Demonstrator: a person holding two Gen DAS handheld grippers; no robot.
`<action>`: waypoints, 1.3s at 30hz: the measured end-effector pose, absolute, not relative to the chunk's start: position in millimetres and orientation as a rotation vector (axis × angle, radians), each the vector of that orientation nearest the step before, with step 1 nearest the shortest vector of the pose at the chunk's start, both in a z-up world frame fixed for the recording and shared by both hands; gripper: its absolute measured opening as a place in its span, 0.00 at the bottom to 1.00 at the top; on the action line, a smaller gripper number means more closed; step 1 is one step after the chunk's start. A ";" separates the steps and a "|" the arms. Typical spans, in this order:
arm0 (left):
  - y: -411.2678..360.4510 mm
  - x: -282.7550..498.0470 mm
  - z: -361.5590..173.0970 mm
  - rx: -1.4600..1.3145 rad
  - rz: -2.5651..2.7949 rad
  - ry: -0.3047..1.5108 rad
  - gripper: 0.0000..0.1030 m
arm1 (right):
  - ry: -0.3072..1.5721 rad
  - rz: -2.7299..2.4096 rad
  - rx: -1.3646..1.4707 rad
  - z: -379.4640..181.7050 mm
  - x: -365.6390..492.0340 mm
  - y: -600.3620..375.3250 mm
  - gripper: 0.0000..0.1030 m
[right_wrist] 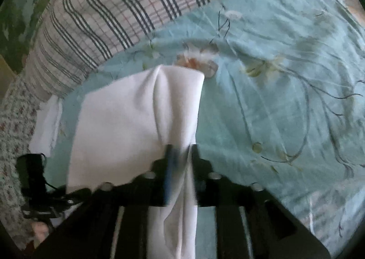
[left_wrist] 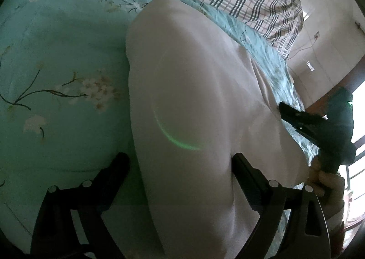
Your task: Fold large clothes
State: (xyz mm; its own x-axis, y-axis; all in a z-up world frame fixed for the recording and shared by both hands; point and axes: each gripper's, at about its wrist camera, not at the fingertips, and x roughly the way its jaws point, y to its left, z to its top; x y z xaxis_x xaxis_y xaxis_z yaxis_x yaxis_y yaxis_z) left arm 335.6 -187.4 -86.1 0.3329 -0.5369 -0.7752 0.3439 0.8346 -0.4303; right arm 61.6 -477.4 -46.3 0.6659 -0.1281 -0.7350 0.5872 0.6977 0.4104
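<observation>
A large white garment (left_wrist: pixel 200 90) lies folded in a long band on the teal flowered bedcover (left_wrist: pixel 57 58). My left gripper (left_wrist: pixel 180 160) is open wide over the garment's near left edge: one finger over the bedcover, the other over the white cloth, neither pad pressing. In the right wrist view the same garment (right_wrist: pixel 127 117) runs away from the camera. A narrow fold of it passes between the fingers of my right gripper (right_wrist: pixel 181 151), whose jaws stand a little apart and loose around it. The right gripper (left_wrist: pixel 289 117) also shows at the garment's right edge, held by a hand (left_wrist: pixel 326 181).
A checked blanket (right_wrist: pixel 109 14) is heaped along the far side of the bed. A small white cloth piece (right_wrist: pixel 45 126) lies left of the garment. A wall with sockets (left_wrist: pixel 319 37) and a bright window stand to the right of the bed.
</observation>
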 end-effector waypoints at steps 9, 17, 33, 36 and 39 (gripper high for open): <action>-179.3 335.7 -91.2 -0.227 -0.591 1.098 0.90 | 0.819 -0.365 0.727 -59.0 71.8 -478.8 0.60; -198.6 346.5 -94.5 -0.207 -0.661 1.104 0.67 | 0.866 -0.269 0.805 -85.5 91.3 -485.0 0.37; -68.2 256.3 -21.4 -0.257 -0.582 0.972 0.41 | 0.741 -0.041 0.791 -46.8 118.5 -361.7 0.17; -34.1 241.8 -17.6 -0.234 -0.511 0.965 0.42 | 0.753 0.022 0.814 -61.4 140.2 -331.6 0.17; -5.4 234.8 -25.8 -0.273 -0.464 0.976 0.42 | 0.775 0.068 0.808 -73.3 162.0 -303.5 0.17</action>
